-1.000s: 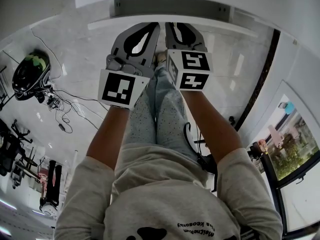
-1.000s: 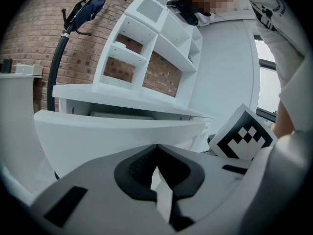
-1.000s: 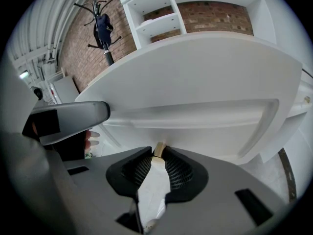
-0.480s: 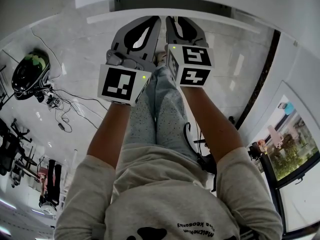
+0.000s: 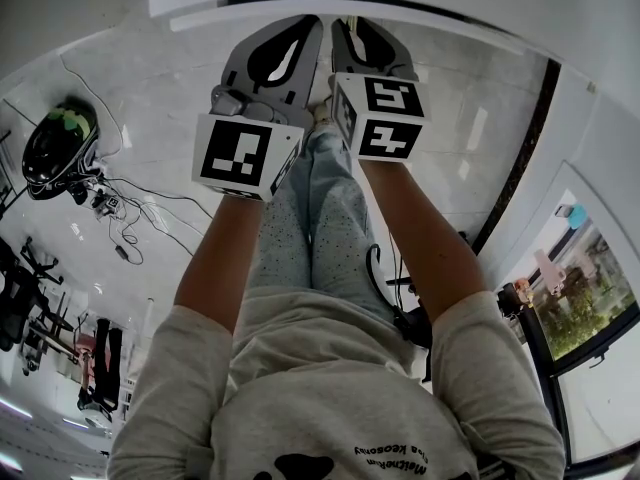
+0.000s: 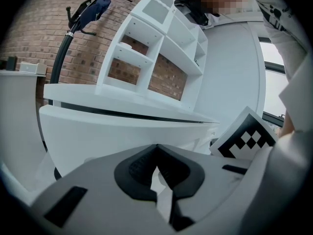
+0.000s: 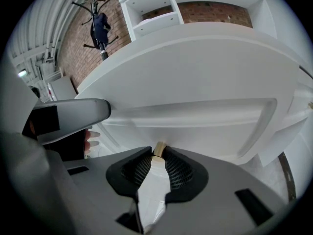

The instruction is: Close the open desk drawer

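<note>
White worktop (image 6: 98,96), drawer (image 6: 122,136) just under it; left gripper (image 6: 157,151) closed, empty; right gripper (image 7: 159,153) slightly apart, empty

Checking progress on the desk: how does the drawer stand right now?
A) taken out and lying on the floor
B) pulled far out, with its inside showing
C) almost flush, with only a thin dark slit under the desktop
C: in the left gripper view the drawer front sits just below the desktop, with only a thin dark slit between them and none of its inside showing.
</note>
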Tool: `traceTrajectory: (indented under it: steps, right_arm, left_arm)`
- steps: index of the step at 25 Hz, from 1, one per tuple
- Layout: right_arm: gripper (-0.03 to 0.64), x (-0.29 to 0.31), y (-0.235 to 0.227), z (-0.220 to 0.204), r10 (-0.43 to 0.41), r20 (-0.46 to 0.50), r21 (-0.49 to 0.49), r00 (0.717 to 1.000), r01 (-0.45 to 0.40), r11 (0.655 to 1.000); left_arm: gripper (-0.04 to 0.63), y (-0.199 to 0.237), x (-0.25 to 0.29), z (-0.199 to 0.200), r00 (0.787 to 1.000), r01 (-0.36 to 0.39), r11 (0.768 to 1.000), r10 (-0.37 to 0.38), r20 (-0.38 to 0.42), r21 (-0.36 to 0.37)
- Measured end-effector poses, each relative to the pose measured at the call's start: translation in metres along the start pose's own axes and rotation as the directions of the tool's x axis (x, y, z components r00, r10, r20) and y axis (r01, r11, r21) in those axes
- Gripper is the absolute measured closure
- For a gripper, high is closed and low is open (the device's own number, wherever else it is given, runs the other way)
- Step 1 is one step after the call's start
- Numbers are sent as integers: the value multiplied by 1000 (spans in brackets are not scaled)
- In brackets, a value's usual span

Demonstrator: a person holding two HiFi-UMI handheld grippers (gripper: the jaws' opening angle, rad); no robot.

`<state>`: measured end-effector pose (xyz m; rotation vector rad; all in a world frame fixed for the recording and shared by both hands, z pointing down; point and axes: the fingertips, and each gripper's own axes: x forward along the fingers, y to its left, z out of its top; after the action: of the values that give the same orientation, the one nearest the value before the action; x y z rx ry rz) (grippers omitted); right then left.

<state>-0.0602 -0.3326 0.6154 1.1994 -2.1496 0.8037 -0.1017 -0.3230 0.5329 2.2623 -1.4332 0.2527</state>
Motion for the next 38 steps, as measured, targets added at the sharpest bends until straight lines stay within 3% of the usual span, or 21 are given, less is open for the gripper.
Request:
traceTrajectory:
  steps: [16,23,30,38]
  right_arm:
    - [512,6,-2,9,-5,14,-17,1000,5,1000]
    - [512,-13,0,19,-13,96,-26,995,15,1000]
    - [515,-53,10,49,-31,202,-55,979,42,998]
    - [578,-107,16,80,-30,275,-72,961,52,996]
  left_arm:
    - [577,4,7,6,1000,-1,1000,1,4,3]
    - [577,5,8,13,999,-10,1000,11,49,-14]
    - [577,10,4,7,1000,-9,1000,9,2,8]
    - [577,-21,-17,39,1000,-3,1000,2,23,30]
